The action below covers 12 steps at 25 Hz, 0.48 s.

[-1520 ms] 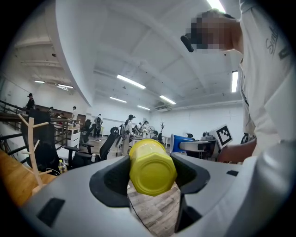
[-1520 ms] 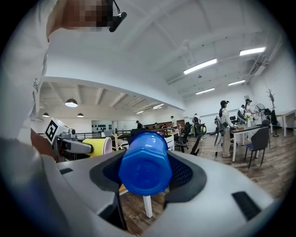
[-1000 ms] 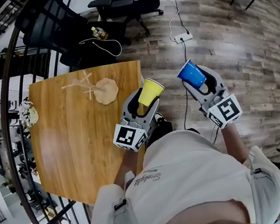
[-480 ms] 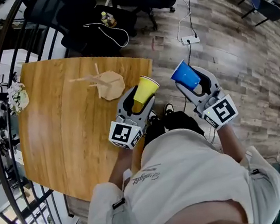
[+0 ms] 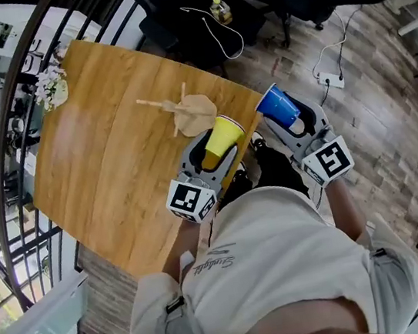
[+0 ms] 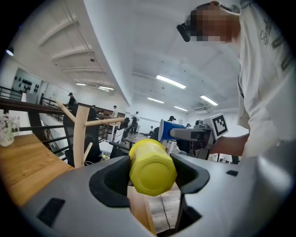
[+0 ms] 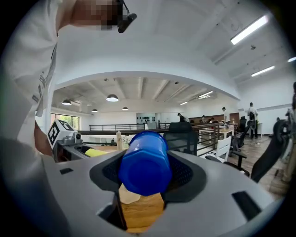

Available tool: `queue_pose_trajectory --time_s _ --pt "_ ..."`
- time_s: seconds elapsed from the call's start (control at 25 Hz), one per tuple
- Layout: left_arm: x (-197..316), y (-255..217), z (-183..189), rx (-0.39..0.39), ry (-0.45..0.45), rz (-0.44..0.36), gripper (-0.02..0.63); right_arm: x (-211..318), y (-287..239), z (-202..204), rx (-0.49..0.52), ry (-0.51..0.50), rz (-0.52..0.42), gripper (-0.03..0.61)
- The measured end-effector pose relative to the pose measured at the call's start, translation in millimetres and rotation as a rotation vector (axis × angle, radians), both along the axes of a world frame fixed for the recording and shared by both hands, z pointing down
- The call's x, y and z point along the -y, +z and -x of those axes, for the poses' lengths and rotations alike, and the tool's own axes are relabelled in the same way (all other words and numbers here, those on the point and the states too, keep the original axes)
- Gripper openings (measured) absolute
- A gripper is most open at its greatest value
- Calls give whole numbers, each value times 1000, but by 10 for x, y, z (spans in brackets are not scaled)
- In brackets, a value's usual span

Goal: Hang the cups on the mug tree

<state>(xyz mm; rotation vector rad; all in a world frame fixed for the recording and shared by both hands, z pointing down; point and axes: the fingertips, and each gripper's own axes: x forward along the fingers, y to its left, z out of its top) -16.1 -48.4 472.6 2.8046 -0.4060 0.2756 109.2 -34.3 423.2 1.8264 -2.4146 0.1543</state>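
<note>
Wooden table (image 5: 98,155) is bearing one mug tree (image 5: 185,110), standing just ahead of the left gripper (image 5: 219,147). Of two cups, the left gripper is clamping the yellow cup (image 5: 224,134), and the right gripper (image 5: 288,115) is clamping the blue cup (image 5: 278,107).

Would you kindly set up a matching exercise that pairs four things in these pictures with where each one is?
Things:
1. yellow cup
2. blue cup
3. mug tree
4. white flowers

Places:
A. gripped in the right claw
B. standing on the wooden table, pegs bare
C. gripped in the left claw
D. at the table's edge, away from both cups

Pairs: 1-C, 2-A, 3-B, 4-D
</note>
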Motion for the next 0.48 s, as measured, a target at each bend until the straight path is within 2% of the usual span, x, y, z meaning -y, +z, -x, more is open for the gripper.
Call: queue_pose_trajectory --time_s 0.24,0.48 --pt "161 11 -77 61 -181 6 273 545 -12 -87 13 -237 -25 235" --pt "242 -9 -121 95 -335 -14 273 858 107 -151 40 -375 -19 235"
